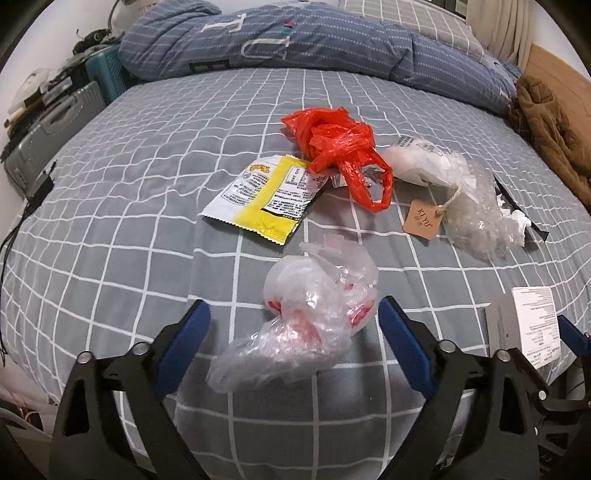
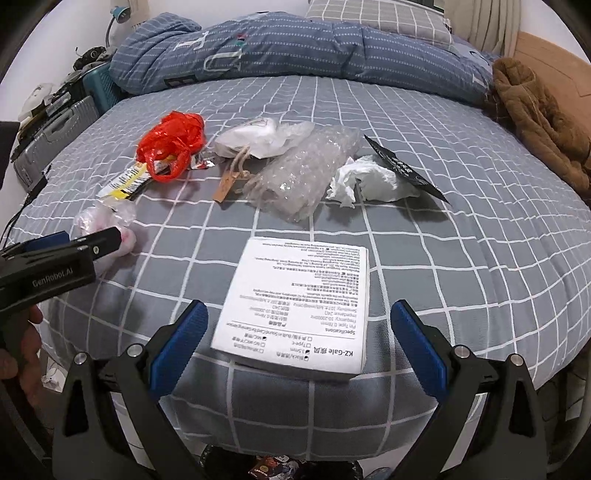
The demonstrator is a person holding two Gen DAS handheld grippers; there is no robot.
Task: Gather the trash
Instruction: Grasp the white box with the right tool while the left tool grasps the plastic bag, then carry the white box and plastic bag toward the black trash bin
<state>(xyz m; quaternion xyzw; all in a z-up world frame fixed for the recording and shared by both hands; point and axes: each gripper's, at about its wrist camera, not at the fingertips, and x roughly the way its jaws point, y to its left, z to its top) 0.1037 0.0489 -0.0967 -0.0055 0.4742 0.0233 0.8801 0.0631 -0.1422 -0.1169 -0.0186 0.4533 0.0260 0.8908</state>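
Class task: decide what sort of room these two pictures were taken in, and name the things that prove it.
Most likely a bedroom. Trash lies on a bed with a grey checked sheet, a rolled blue quilt lies along its far side, and a matching pillow sits behind it.

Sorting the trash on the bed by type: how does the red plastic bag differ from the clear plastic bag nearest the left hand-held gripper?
The red plastic bag is opaque and bright red; the clear plastic bag is see-through with red print. The red plastic bag lies farther back, overlapping the yellow snack wrapper; the clear plastic bag lies alone between the open fingers of the left hand-held gripper. Both are crumpled thin plastic on the bed.
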